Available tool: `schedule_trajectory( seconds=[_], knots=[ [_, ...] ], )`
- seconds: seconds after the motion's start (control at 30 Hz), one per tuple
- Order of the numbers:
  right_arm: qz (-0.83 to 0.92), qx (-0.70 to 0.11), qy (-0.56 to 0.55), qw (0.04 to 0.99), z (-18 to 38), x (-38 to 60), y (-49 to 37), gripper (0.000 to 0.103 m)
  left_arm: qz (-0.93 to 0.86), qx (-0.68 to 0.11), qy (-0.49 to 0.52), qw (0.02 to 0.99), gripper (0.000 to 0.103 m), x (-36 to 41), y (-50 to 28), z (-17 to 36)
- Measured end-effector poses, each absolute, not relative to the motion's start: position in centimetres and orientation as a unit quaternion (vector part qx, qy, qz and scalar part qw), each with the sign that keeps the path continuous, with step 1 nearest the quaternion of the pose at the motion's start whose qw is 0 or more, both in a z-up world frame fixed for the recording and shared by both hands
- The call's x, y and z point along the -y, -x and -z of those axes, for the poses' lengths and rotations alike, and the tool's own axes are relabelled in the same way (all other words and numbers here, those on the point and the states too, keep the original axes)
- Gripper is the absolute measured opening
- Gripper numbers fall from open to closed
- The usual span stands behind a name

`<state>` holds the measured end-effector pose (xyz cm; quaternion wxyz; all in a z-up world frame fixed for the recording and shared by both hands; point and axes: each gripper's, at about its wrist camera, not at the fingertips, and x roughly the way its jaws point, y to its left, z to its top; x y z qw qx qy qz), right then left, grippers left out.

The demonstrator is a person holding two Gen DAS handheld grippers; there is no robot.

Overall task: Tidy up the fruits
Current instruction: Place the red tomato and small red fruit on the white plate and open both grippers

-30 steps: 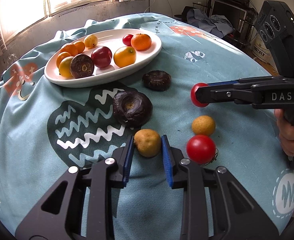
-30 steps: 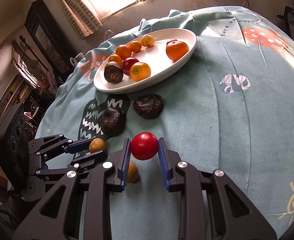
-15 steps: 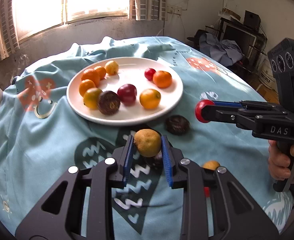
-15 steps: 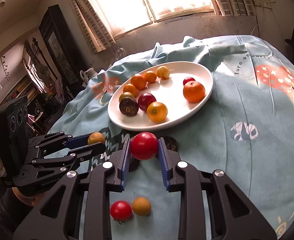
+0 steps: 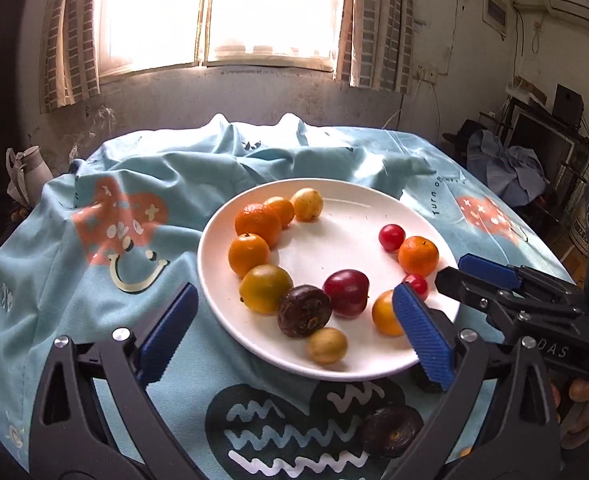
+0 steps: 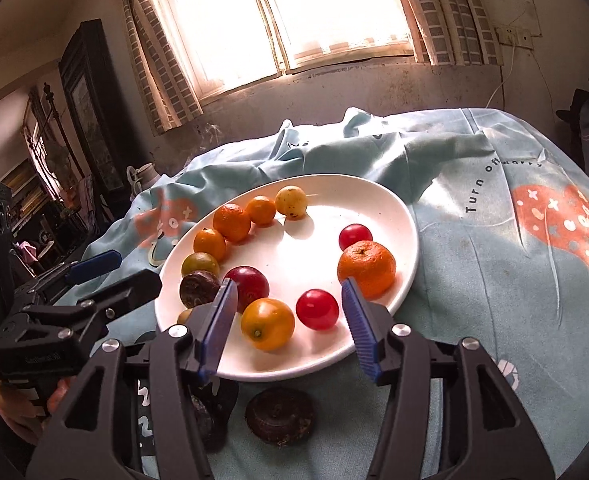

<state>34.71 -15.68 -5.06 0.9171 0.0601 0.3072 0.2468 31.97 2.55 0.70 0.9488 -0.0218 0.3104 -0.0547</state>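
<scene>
Over white plate (image 5: 374, 196), both grippers (empty) agape

A white plate (image 5: 374, 196) is set on a light blue tablecloth (image 5: 74, 300) printed with a coral heart bearing white marks (image 5: 120, 224) at ten o'clock and a dark teal patch crossed by white zigzags (image 5: 286, 428) at six o'clock. Orange mandarins (image 5: 257, 222) are seen at eleven o'clock on the plate, a yellow fruit (image 5: 307, 205) at twelve o'clock, a red cherry tomato (image 5: 391, 237) at two o'clock, and a dark purple-brown passion fruit (image 5: 303, 311) beside a deep red plum (image 5: 346, 293) at six o'clock. A dull tan-yellow fruit (image 5: 327, 345) is shown lowest. The pads (image 6: 218, 322) are ribbed blue on black frames.
</scene>
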Motion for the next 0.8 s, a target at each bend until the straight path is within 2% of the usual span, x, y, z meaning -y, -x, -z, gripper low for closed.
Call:
schedule_trajectory(
  seconds=[0.2,0.4,0.53,0.8],
  knots=[
    [-0.247,-0.325,-0.044,0.912,5.1,16.1,-32.2,0.055,0.052,-0.322,0.044,0.944,0.1,-3.6,-29.1,-1.4],
    [-0.234,-0.345,0.02,0.909,6.9,14.6,-30.5,0.055,0.03,-0.35,0.023,0.936,0.1,-3.5,-26.0,1.3],
    [-0.229,-0.372,0.018,0.899,7.8,14.8,-31.0,0.055,0.017,-0.354,-0.008,0.935,0.1,-3.3,-25.3,1.9],
    [-0.231,-0.399,0.038,0.886,9.1,14.0,-31.2,0.055,0.011,-0.351,0.018,0.936,0.1,-4.4,-25.3,1.3]
  ],
)
